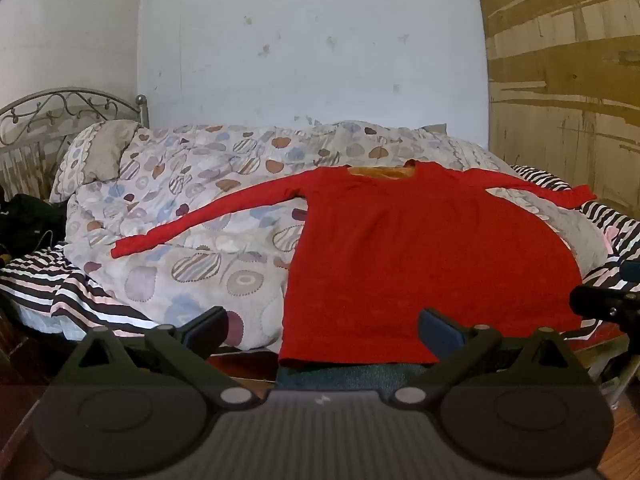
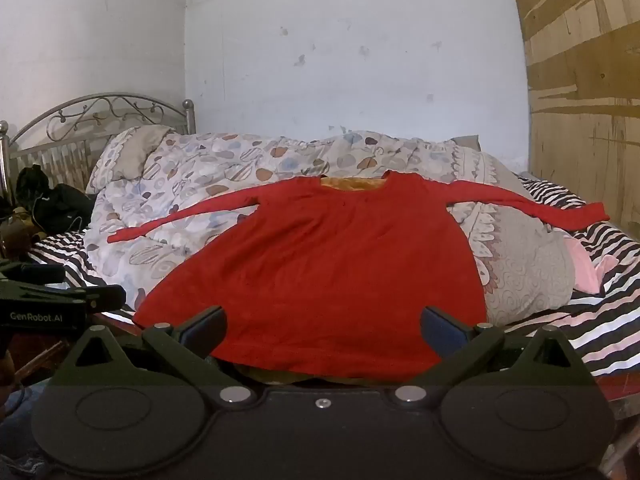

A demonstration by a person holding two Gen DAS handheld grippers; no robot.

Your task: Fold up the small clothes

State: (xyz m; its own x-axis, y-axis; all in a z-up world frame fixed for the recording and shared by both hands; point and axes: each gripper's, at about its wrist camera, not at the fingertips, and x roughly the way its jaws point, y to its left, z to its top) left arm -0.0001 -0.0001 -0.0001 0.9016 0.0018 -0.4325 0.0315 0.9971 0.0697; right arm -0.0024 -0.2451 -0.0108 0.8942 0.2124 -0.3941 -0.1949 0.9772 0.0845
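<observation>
Both black two-finger grippers, left gripper (image 1: pixel 322 330) and right gripper (image 2: pixel 322 330), hang with jaws spread wide and nothing between them, just short of the hem of a red long-sleeved knit top (image 2: pixel 316 276). It lies flat, sleeves outstretched, on a heart-patterned quilt (image 1: pixel 192 184) over a black-and-white striped sheet (image 2: pixel 600 328). Behind stands a curled metal headboard (image 1: pixel 60 108).

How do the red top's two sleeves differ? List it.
The left sleeve slants down toward the near edge over the heart-print quilt; the right sleeve runs nearly level. The left sleeve's cuff rests on quilt; the right sleeve's cuff reaches the striped sheet. Both lie flat, fully spread.
</observation>
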